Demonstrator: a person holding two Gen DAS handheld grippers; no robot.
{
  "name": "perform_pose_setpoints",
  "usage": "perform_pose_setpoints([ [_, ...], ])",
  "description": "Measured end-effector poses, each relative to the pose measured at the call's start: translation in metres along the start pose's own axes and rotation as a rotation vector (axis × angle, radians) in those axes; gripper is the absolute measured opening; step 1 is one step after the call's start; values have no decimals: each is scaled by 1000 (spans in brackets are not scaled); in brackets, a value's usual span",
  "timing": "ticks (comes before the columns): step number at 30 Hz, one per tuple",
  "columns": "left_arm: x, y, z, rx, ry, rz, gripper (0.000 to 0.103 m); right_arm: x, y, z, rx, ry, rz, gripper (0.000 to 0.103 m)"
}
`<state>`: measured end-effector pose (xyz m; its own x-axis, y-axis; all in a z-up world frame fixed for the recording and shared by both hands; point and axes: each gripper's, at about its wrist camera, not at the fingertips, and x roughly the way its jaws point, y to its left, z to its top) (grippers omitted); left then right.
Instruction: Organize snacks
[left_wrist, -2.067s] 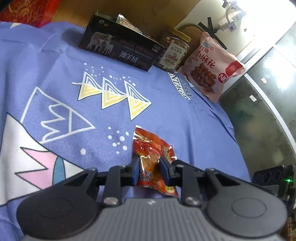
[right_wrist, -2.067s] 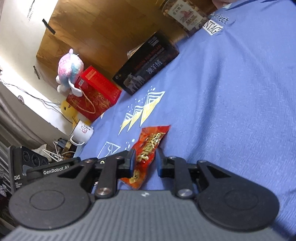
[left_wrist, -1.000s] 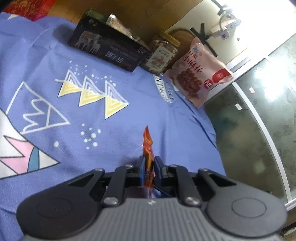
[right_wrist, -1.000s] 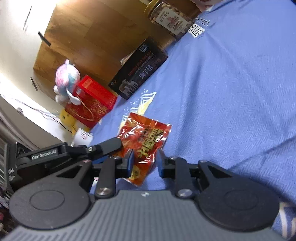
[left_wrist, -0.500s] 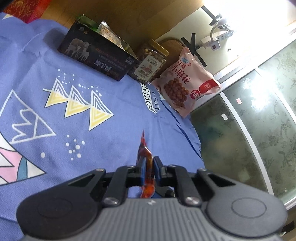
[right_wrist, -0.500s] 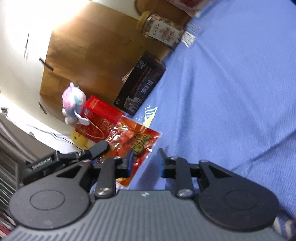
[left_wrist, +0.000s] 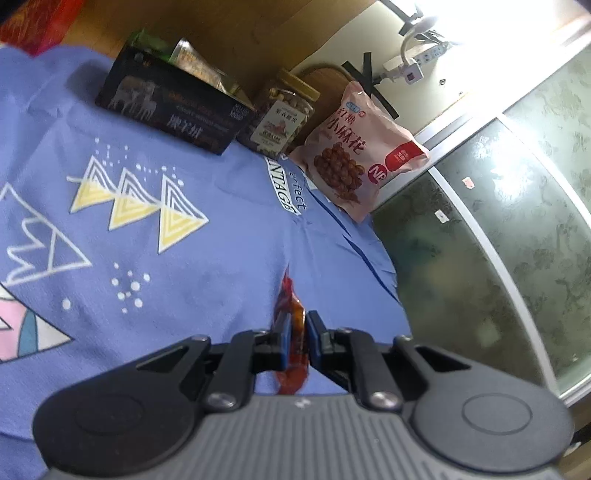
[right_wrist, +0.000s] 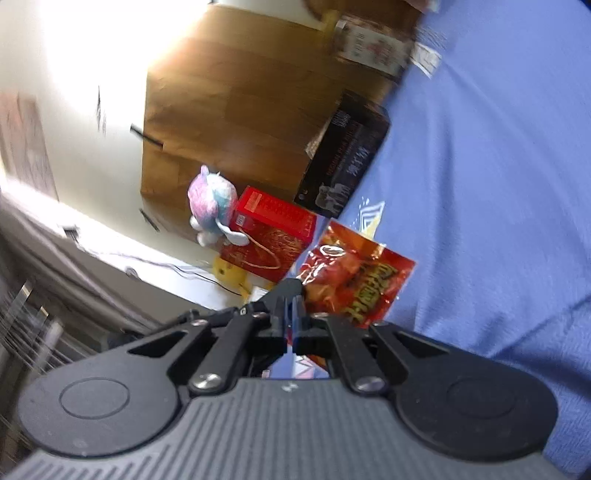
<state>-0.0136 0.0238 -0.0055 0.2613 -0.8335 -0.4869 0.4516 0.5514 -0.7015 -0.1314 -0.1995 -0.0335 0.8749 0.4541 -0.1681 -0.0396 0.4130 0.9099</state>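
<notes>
Left gripper (left_wrist: 295, 332) pinches the red packet (left_wrist: 291, 325), right gripper (right_wrist: 290, 325) clenched empty.
Packet's light, crinkly, slippery; you grip its edge seam, heading for the box (left_wrist: 173, 107).

Black tongs (left_wrist: 295, 332), ribbed grey housing, silver screws, blue finger pads (left_wrist: 308, 326)

surface: blue bedsheet (left_wrist: 229, 236) | on it: dark box (left_wrist: 173, 110); nut jar (left_wrist: 280, 118); pink bag (left_wrist: 358, 151)
</notes>
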Motion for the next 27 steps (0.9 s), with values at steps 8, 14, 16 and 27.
perform_pose_setpoints([
  [8, -11, 13, 5, -54, -29, -11, 10, 0, -4, 0, -11, -39, -40, 10],
  [14, -22, 12, 11, -61, -54, -52, 10, -8, -18, 2, 74, -68, -44, 61],
  [16, -20, 9, 11, -63, -39, -94, 10, -5, -21, 2, 122, -29, -3, 63],
  [27, -4, -26, 15, 108, -1, -67, 8, 4, 5, 8, 45, 11, 56, 3],
])
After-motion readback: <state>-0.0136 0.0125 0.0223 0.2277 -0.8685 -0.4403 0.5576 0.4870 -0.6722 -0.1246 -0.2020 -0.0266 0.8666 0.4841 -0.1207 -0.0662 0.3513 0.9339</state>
